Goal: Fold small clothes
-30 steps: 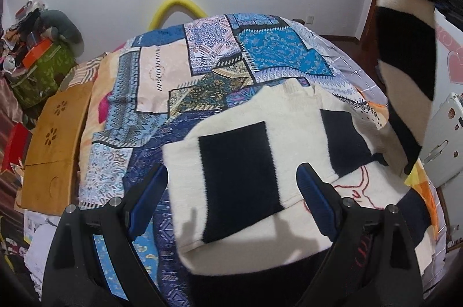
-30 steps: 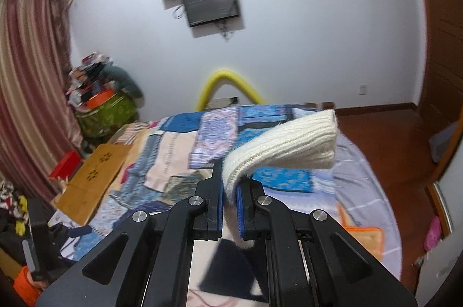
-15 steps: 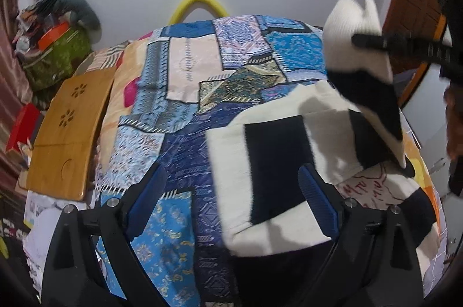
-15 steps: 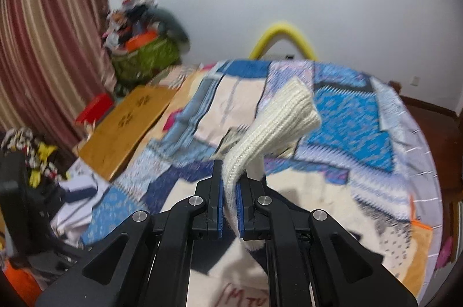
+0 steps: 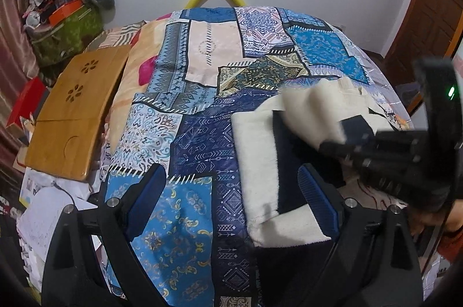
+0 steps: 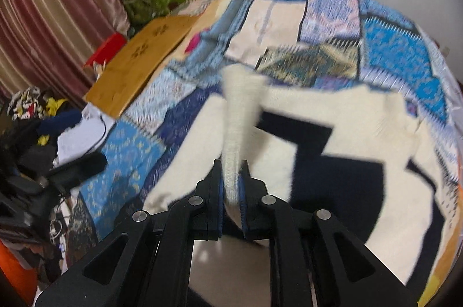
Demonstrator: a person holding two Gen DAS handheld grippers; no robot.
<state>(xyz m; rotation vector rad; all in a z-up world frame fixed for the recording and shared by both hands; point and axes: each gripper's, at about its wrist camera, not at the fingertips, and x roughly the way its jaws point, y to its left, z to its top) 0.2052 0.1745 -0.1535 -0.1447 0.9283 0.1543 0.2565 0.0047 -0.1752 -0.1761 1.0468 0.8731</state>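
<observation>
Two pairs of tongs work over a cream-and-black knitted sweater (image 5: 260,162) spread on a bed under a patchwork quilt (image 5: 202,133). The right tongs (image 6: 232,191) pinch the ribbed cream cuff (image 6: 238,115) of a sleeve, and their jaws are just beginning to ease apart with the knit between the pads; in the left wrist view the same tool (image 5: 341,144) reaches in from the right, the sleeve draped across the sweater's body. The left tongs (image 5: 231,191) hang spread wide and empty above the near left edge of the garment, one blue pad (image 5: 317,198) over the cream fabric and the other over the quilt. The step in hand appears to be laying the sleeve across the body as a first fold. Done well, it means bringing the cuff low until it rests on the chest panel before letting go entirely, so the sleeve lies flat and straight instead of flopping into a twist. The free left tongs look well placed to press the near edge and keep the body from sliding on the smooth quilt. Soft, fuzzy knit may cling to the pads, so a slow withdrawal straight back should help. A wooden lap tray (image 5: 72,115) lies beside the quilt at the left, clear of the work.
</observation>
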